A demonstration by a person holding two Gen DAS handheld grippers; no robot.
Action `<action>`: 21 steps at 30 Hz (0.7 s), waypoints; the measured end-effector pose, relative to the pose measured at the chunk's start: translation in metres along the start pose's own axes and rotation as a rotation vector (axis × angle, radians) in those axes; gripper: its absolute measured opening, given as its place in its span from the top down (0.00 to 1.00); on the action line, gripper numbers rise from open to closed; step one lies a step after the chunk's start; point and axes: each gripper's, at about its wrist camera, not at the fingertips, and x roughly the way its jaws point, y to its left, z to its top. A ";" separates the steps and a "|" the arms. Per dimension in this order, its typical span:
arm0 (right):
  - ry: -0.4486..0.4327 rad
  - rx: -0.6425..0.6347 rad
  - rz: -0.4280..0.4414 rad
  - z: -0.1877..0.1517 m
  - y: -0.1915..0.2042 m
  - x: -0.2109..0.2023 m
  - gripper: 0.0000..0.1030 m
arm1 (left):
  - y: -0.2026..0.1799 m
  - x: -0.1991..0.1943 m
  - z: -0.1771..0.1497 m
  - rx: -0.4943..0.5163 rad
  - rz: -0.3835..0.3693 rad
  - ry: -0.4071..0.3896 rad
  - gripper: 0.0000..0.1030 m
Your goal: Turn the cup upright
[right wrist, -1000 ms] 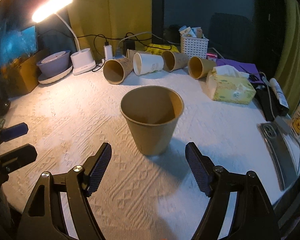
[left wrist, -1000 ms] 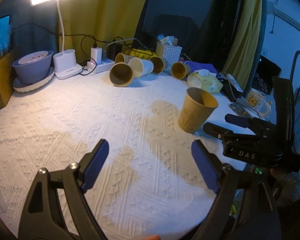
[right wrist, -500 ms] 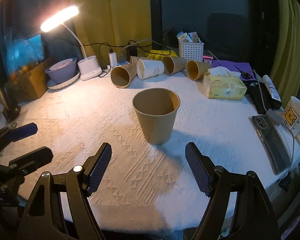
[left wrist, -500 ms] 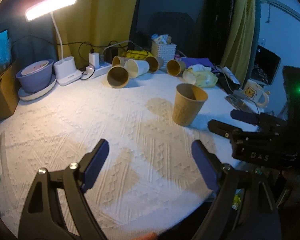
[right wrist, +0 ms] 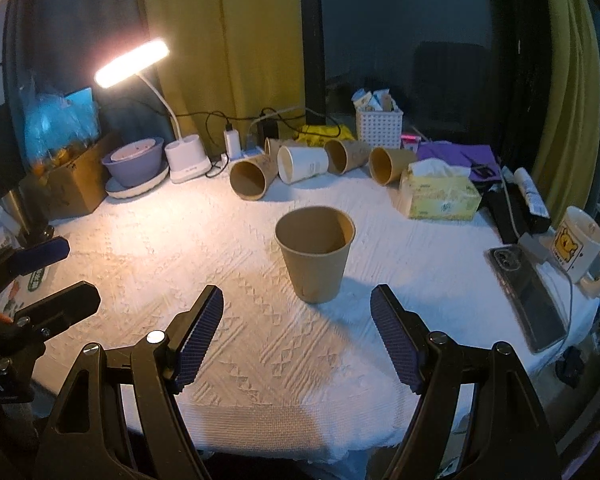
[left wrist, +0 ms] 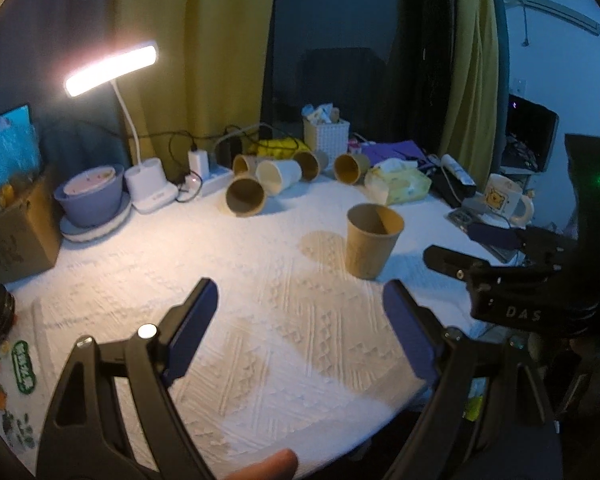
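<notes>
A brown paper cup (right wrist: 315, 254) stands upright on the white tablecloth, mouth up; it also shows in the left wrist view (left wrist: 372, 242). My right gripper (right wrist: 298, 334) is open and empty, a short way in front of the cup and clear of it. My left gripper (left wrist: 300, 330) is open and empty, over the cloth to the left of the cup. The right gripper also shows at the right of the left wrist view (left wrist: 496, 248). The left gripper shows at the left edge of the right wrist view (right wrist: 48, 280).
Several paper cups lie on their sides at the back, among them a brown one (right wrist: 252, 179) and a white one (right wrist: 302, 163). A lit desk lamp (right wrist: 186, 160), purple bowl (right wrist: 134, 162), tissue box (right wrist: 440, 196), basket (right wrist: 378, 126), mug (right wrist: 578, 250) and phone (right wrist: 528, 298) ring the table.
Both grippers have drawn back and upward from the table, so the upright cup looks smaller and farther. The cup has not moved. Both stay open.
</notes>
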 end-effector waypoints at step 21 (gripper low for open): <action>-0.125 -0.049 -0.009 0.020 0.011 -0.055 0.23 | -0.009 -0.046 0.023 0.018 0.022 -0.157 0.17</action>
